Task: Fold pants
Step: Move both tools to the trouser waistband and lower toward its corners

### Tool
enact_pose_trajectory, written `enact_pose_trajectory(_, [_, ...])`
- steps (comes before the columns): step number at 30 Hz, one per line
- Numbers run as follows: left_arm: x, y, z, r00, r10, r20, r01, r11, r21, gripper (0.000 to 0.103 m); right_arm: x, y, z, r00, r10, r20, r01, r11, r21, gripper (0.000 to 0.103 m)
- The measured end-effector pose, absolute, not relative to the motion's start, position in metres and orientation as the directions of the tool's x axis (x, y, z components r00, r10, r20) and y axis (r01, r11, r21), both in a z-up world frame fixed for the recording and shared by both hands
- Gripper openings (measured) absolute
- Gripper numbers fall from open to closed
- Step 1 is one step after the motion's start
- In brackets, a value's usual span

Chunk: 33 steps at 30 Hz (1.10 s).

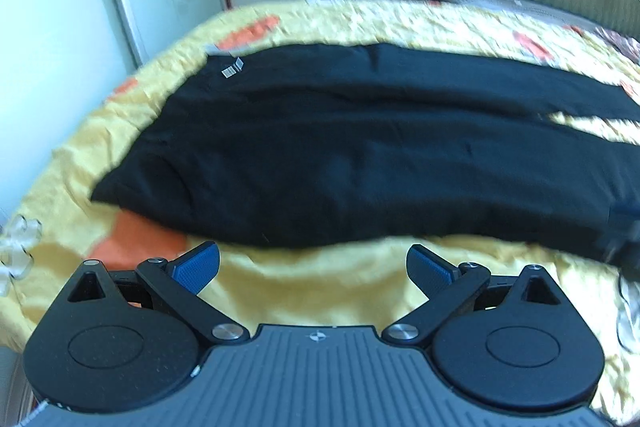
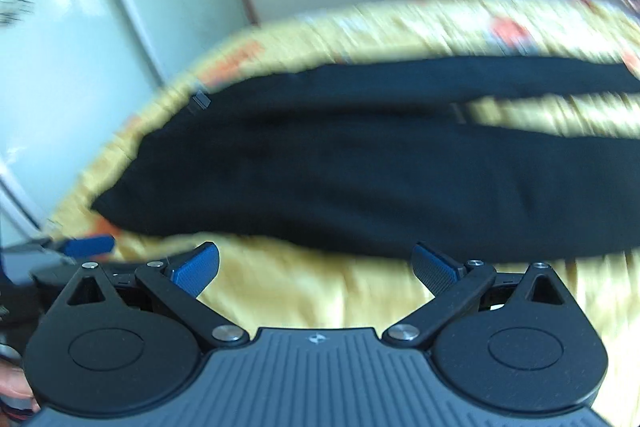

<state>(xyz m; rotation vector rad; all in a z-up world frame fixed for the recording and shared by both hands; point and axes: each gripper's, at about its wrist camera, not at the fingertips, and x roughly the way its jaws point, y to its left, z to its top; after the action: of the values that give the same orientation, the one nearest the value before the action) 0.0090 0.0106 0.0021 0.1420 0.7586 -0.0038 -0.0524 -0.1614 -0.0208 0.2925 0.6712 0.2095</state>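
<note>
Left wrist: unreadable white tag [image 1: 233, 68] on black pants [image 1: 360, 147].

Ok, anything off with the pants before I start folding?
Mostly fine: the black pants lie flat across the yellow bedspread, legs slightly parted at the right. A white label shows at the waistband. Both tongs are open, holding nothing.

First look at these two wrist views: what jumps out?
The black pants dominate, spread flat across a yellow bedspread with orange patches, waistband at the left and legs running right. In the foreground, the left tool and right tool hang open over bare bedspread, short of the pants' near edge.
</note>
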Motion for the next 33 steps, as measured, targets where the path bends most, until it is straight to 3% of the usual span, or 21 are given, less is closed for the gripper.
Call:
enact_pose_trajectory(5, [0.035,0.029,0.016,0.744,0.087,-0.663,-0.014,0.993,0.114,0.101,0.002,-0.165,0.001,0.813,0.430,-0.392,-0.377,0.902,0.208,0.103])
enact_pose_trajectory(9, [0.061,0.043,0.019,0.736,0.125,-0.665,-0.056,0.991,0.125,0.101,0.072,-0.151,0.008,0.749,0.476,-0.462,-0.503,0.861,0.071,0.103])
enact_pose_trajectory(18, [0.122,0.075,0.032,0.720,0.195,-0.666,-0.128,0.981,0.149,0.101,0.266,-0.171,-0.010,0.635,0.529,-0.563,-0.549,0.822,0.152,0.103])
enact_pose_trajectory(24, [0.161,0.086,0.028,0.692,0.205,-0.692,-0.126,0.978,0.163,0.101,0.341,-0.172,-0.046,0.529,0.543,-0.652,-0.588,0.789,0.180,0.074])
enact_pose_trajectory(29, [0.199,0.088,0.029,0.680,0.189,-0.708,-0.105,0.981,0.161,0.101,0.365,-0.165,-0.061,0.409,0.582,-0.703,-0.684,0.705,0.185,0.063])
enact_pose_trajectory(30, [0.207,0.089,0.031,0.679,0.178,-0.713,-0.103,0.984,0.148,0.101,0.365,-0.165,-0.058,0.394,0.594,-0.702,-0.705,0.685,0.185,0.050])
enact_pose_trajectory(31, [0.219,0.090,0.034,0.677,0.158,-0.719,-0.099,0.987,0.124,0.101,0.364,-0.164,-0.057,0.379,0.602,-0.703,-0.719,0.670,0.186,0.030])
enact_pose_trajectory(33, [0.244,0.093,0.037,0.661,0.112,-0.742,-0.097,0.993,0.064,0.101,0.361,-0.159,-0.053,0.400,0.581,-0.709,-0.736,0.665,0.130,0.013])
